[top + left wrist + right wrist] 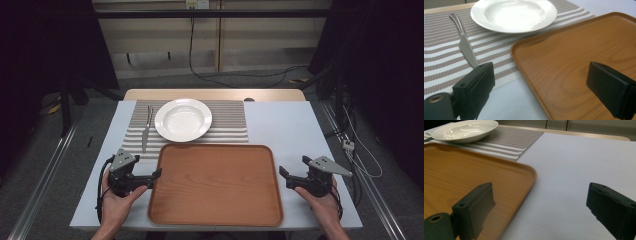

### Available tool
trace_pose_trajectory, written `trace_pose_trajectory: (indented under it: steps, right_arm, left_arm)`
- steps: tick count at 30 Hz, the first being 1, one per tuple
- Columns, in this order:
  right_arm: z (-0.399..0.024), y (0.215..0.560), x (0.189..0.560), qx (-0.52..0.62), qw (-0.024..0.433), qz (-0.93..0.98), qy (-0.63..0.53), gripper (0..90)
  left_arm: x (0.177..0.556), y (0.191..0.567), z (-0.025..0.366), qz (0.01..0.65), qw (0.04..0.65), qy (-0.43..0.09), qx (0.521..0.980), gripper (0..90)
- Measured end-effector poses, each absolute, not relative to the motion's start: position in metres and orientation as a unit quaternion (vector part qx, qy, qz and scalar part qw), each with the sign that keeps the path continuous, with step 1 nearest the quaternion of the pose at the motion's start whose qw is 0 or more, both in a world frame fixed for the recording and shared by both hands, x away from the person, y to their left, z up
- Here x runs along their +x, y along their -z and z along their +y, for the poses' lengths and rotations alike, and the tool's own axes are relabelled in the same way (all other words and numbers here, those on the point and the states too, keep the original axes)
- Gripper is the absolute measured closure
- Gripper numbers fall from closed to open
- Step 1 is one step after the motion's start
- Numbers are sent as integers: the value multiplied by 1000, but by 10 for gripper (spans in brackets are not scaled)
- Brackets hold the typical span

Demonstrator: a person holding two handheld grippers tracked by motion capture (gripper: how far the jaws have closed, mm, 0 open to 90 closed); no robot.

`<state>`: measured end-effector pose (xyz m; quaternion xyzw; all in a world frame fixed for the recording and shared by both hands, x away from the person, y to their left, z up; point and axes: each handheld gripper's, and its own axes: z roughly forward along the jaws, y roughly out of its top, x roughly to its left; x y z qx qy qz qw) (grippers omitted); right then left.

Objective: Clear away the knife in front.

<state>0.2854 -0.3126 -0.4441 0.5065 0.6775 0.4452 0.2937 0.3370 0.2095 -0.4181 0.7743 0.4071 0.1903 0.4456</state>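
Both tongs spread wide: left tongs (pixel 156 174) straddle the tray (pixel 216 184) left rim, right tongs (pixel 283 173) just beside its right rim. Tray sits on surface (pixel 290 125), near plate (pixel 183 119). Close evenly on both rims, lift level

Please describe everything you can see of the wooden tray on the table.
The tray is a flat rectangle with rounded corners and a low raised rim, in orange-brown wood grain. It is empty and lies flat on the pale table cover, its far edge at the striped placemat. The left gripper, jaws open, is at its left rim; whether it touches is unclear. The right gripper is beside its right edge, apart.
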Motion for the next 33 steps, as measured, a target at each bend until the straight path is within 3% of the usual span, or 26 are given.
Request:
trace_pose_trajectory:
  steps: [33]
  right_arm:
    - [-309, 444, 289, 504, 286, 683, -444, 76]
  left_arm:
    - [403, 394, 220, 430, 420, -202, 773, 90]
